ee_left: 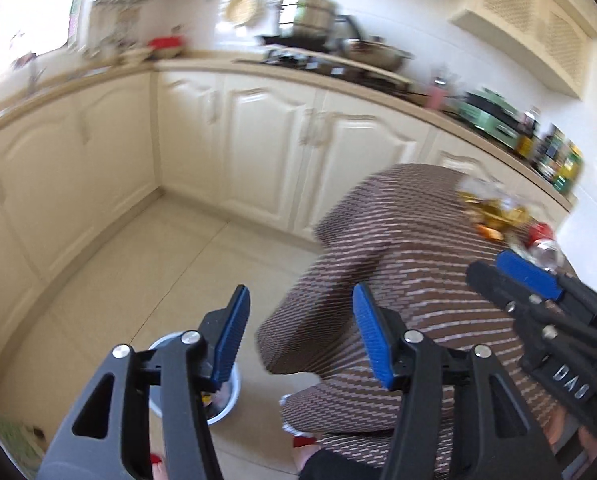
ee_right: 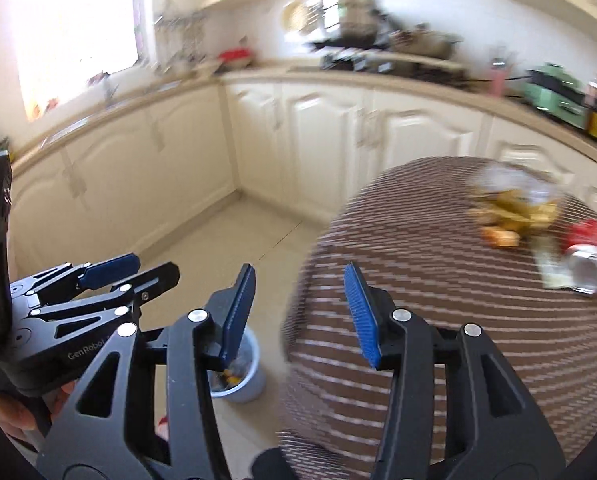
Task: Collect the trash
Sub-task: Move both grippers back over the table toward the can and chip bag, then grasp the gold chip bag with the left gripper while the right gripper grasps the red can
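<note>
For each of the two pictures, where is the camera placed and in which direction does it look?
Left wrist view: sits on the left gripper, looking down across the round table toward the cabinets; its own open fingers show, with the right gripper at the right edge.
Right wrist view: sits on the right gripper, facing the same way; its open fingers show, with the left gripper and a hand at left.
Both share the table, red can, yellow wrappers, floor bin and counter.

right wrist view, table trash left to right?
Orange peel → yellow wrappers → crushed red can, all on the striped tablecloth.
</note>
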A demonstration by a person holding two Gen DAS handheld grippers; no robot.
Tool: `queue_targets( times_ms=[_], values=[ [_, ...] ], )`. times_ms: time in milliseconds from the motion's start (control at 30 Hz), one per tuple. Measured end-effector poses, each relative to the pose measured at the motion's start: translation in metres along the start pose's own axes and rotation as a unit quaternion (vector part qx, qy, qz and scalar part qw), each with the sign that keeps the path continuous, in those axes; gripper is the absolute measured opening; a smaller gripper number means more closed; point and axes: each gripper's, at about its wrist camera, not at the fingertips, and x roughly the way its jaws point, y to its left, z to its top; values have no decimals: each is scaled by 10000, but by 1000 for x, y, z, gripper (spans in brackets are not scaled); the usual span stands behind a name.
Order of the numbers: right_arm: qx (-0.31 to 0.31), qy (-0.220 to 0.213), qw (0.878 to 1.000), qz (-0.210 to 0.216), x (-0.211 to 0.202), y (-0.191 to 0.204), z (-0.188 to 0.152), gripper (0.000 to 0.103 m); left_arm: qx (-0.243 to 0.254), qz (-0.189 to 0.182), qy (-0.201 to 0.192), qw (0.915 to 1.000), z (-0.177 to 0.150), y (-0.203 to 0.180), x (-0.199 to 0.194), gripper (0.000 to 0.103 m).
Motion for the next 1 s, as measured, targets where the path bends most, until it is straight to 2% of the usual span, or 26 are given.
queue_targets(
  times_ms=[100,200,300,433,600,667,833,1000],
  values=[
    [335,-306,9980,-449,-32,-54,0,54,335,-216,-65,9992,11,-49,-3,63],
    [771,-478,9925,-821,-57,-107,-5,55,736,-303,-81,9968,21,-101,4,63],
    [1318,-619,9834,-1081,-74,-159,-13,61,1159,-494,-78,9920,30,-150,14,63],
    [2035,-724,9677,-1298,-88,-221,-27,63,1814,-645,-169,9811,38,-212,30,65],
    [2808,-696,9488,-1269,-82,-274,-40,69,2433,-802,-231,9664,45,-272,51,65],
    [3133,-655,9408,-1111,-73,-295,-46,70,2593,-748,-214,9627,48,-290,66,65],
    [3821,-405,9202,-744,-54,-332,-52,70,2811,-533,-41,9582,55,-317,99,65],
    [4319,-161,9005,-488,-34,-349,-53,70,2835,-625,106,9569,64,-331,118,62]
  ],
)
